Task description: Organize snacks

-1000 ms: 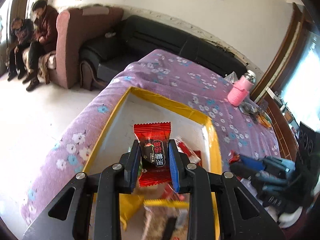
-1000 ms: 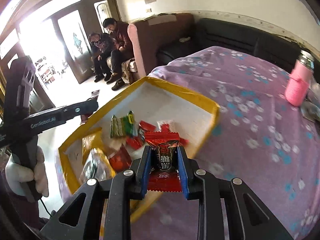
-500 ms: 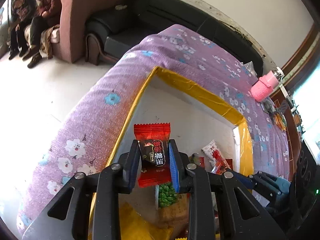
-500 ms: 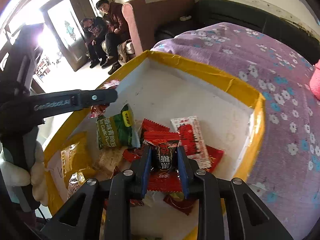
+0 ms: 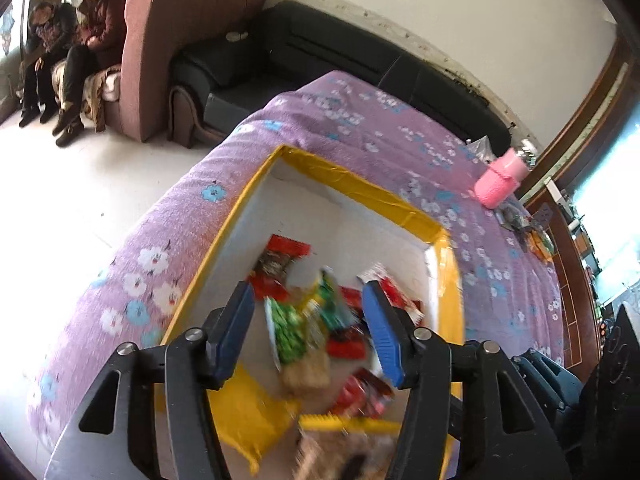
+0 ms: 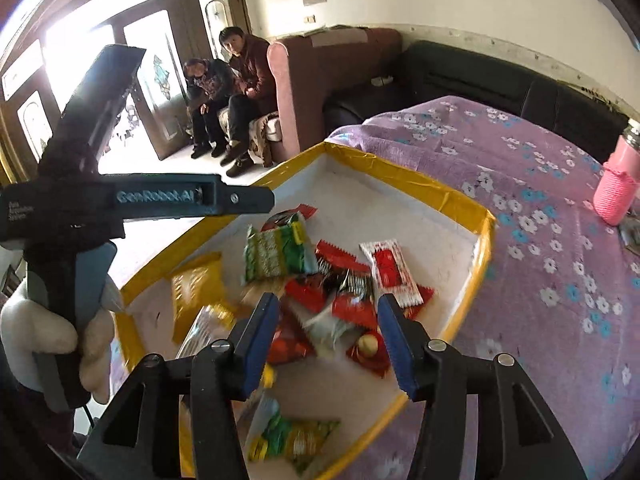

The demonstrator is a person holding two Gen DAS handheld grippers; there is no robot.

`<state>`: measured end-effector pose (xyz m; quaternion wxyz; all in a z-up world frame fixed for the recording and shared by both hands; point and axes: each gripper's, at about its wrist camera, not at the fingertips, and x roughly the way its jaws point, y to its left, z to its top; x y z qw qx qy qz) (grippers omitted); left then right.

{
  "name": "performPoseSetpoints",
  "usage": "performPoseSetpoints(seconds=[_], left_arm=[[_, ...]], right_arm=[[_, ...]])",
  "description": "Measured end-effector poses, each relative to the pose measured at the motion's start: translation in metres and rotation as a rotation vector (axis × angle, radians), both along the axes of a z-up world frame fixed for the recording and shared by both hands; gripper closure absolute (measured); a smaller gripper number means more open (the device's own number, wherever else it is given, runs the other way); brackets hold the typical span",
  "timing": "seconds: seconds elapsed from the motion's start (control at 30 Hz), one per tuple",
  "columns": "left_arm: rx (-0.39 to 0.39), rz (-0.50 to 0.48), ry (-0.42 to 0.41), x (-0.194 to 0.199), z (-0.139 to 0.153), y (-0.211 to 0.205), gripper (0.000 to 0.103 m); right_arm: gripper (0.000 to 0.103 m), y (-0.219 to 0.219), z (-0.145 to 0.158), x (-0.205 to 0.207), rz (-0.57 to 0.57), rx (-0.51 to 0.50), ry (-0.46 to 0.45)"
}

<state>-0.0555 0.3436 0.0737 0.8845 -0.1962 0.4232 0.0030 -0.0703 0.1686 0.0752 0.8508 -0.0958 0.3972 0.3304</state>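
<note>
A: Gripper states are wanted, quick.
B: Left gripper (image 5: 308,312) is seen with jaws parted, just opened, nothing pinched; right gripper (image 6: 326,334) likewise, jaws just opened, nothing pressed between the pads; both are hung over the yellow-rimmed tray (image 6: 436,194).
A: Where are the snacks placed?
B: A pile of snack packets (image 6: 336,280) is lain in the tray, directly below and ahead of both grippers; a green packet (image 6: 280,250) ahead-left of the right gripper; a red packet (image 5: 280,258) ahead of the left gripper, by the tray's near-left wall.
A: Progress?
B: Judged well along; many packets are already binned; some small items are glimpsed far right by the pink bottle (image 5: 500,180), possibly left to be collected.
A: Anything unclear?
B: Packets under the left gripper are blurred; labels cannot be read; the tray's near edge is cut off by the gripper bodies; the items by the bottle cannot be identified.
</note>
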Motion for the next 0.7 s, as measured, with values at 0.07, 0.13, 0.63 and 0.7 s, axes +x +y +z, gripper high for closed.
performPoseSetpoints(seconds=[0.07,0.13,0.63,0.7], left_arm=[[0.017,0.015,-0.033,-0.016,0.009,-0.009,0.041],[0.046,0.040,-0.064,-0.031,0.017,-0.019,0.033],[0.450,0.154,-0.128,-0.087,0.030,-0.112,0.023],[0.501,0.159,-0.131,-0.090,0.030,-0.120,0.020]], right_arm=[[0.049,-0.011,0.004,-0.009,-0.007,0.009,-0.019],[0.049,-0.025,0.009,-0.018,-0.024,0.026,-0.038],[0.039,-0.104,0.014,-0.064,-0.198,0.123,-0.098],[0.036,-0.108,0.012,-0.066,-0.210,0.116,-0.101]])
